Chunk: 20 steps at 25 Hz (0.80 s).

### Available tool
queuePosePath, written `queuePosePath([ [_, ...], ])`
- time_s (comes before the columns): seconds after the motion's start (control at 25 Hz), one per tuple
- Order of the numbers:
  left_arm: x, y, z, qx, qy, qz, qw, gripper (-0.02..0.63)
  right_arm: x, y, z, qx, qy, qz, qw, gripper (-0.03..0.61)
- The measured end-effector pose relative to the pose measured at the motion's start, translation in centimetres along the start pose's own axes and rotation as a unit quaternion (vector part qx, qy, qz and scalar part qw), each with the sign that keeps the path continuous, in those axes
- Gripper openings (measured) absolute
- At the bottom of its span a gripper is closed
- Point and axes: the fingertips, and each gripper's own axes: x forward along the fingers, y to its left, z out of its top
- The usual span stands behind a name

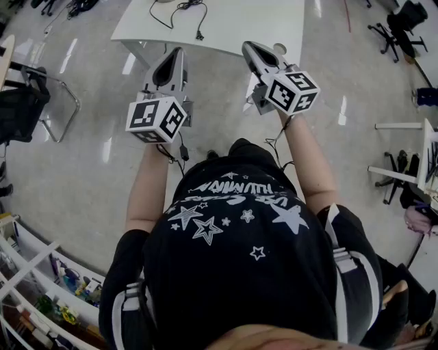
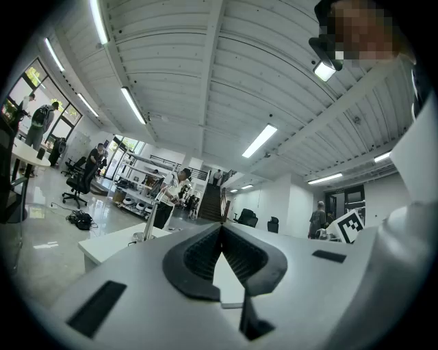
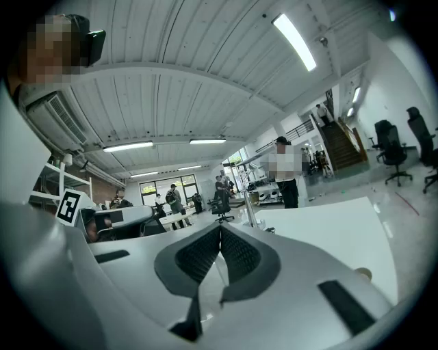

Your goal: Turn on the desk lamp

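Observation:
A white table point(image 1: 226, 27) stands ahead of me with a black cable point(image 1: 179, 9) and its plug point(image 1: 200, 34) lying on it. The desk lamp shows only as a thin metal post point(image 2: 148, 220) rising from the table in the left gripper view, and as a slim post point(image 3: 250, 205) in the right gripper view. My left gripper point(image 1: 176, 52) point(image 2: 220, 230) is held level just short of the table's near edge, shut and empty. To its right, my right gripper point(image 1: 247, 46) point(image 3: 220, 228) hangs over that edge with its pads together, holding nothing.
A small round object point(image 1: 279, 48) sits at the table's near edge. A folding chair point(image 1: 31, 102) stands at the left, an office chair point(image 1: 402, 27) at the far right, shelving point(image 1: 41, 287) behind me at the lower left. People point(image 3: 286, 179) stand in the background.

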Motion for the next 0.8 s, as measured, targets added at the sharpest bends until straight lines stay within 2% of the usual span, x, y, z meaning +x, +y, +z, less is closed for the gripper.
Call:
queuePosePath([
  [0.2,-0.8,0.7,0.0,-0.004,0.001,0.002,1.0000,0.009,0.8,0.4,-0.8,0.008,0.006,0.000,1.000,0.006],
  [0.52,-1.7,4.5,0.4,-0.015,-0.004,0.034,0.9993,0.009,3.9,-0.2,-0.9,0.016,0.012,0.008,1.000,0.006],
  [0.8,-0.1,7.6,0.3,-0.019,0.002,0.046,0.9988,0.009,7.6,-1.6,-0.6,0.009,0.020,0.009,1.000,0.006],
])
